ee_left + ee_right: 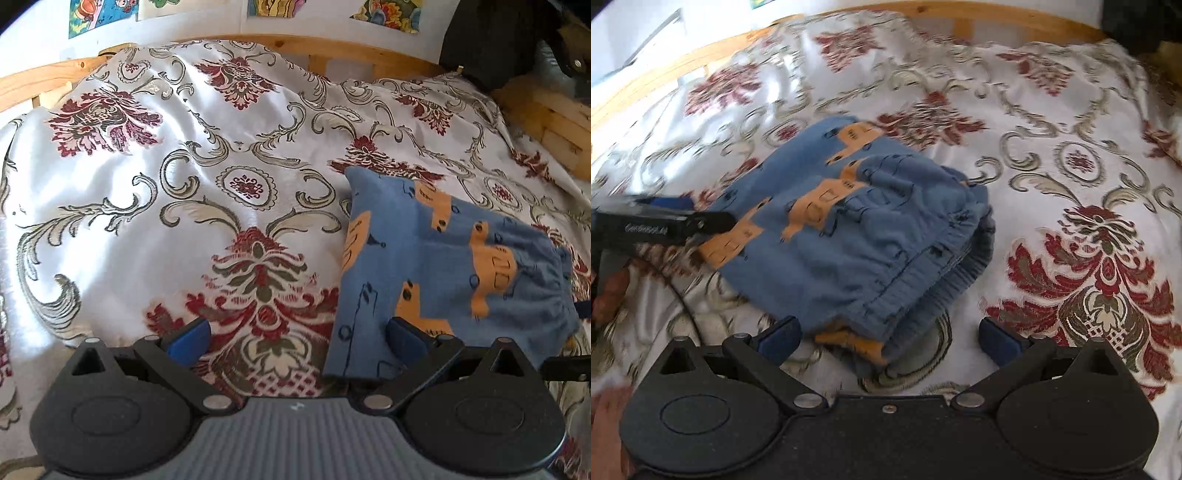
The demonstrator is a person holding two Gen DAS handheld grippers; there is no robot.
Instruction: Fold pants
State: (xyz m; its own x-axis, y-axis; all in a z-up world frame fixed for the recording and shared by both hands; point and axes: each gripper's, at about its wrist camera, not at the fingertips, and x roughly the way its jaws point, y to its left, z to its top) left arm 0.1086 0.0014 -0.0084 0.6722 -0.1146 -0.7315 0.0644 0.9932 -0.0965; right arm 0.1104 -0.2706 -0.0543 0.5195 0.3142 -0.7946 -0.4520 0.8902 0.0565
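The blue pants lay on the floral bedspread as a compact stack of layers, waistband at about five o'clock in the right wrist view, so the folding looked essentially done, perhaps only squaring left. The left gripper stood with jaws apart at the bundle's edge, one finger touching cloth; the right gripper also gaped, gripping nothing. Bare bedspread spread from twelve to three o'clock, wooden bed frame well beyond
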